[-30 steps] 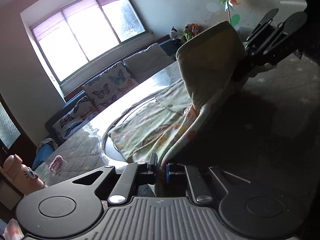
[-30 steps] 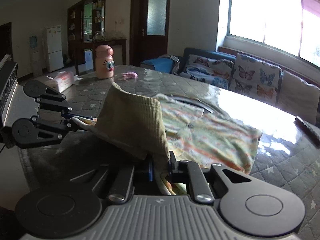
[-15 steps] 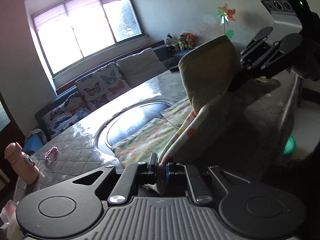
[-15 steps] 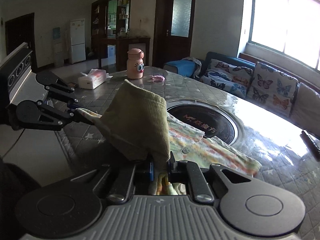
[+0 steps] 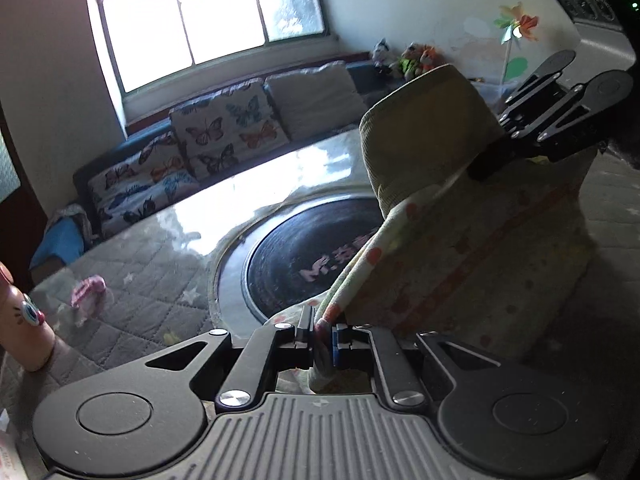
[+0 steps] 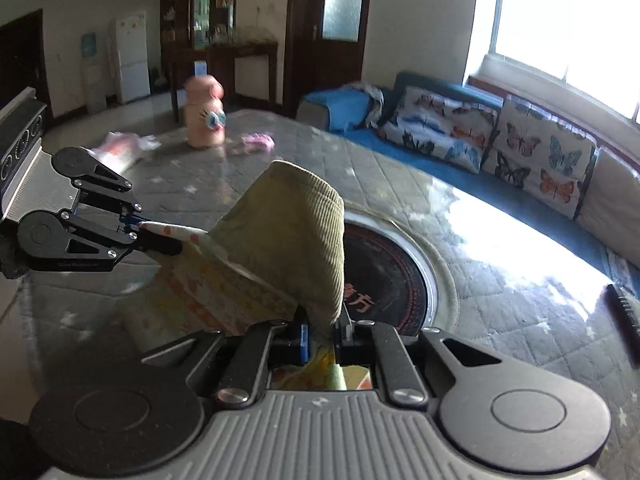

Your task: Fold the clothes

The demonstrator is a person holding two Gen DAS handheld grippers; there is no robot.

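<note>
Clearly, both grippers pinched the floral garment (image 5: pixel 472 248): the left gripper (image 5: pixel 320 334) its near edge, the right gripper (image 6: pixel 322 334) beside the khaki ribbed cuff (image 6: pixel 296 236). It hung above the quilted table (image 6: pixel 500 312); level hands and even tension would lay a straight fold

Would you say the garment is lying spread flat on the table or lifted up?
Lifted: the garment hangs bunched between both shut grippers, left gripper and right gripper.
</note>
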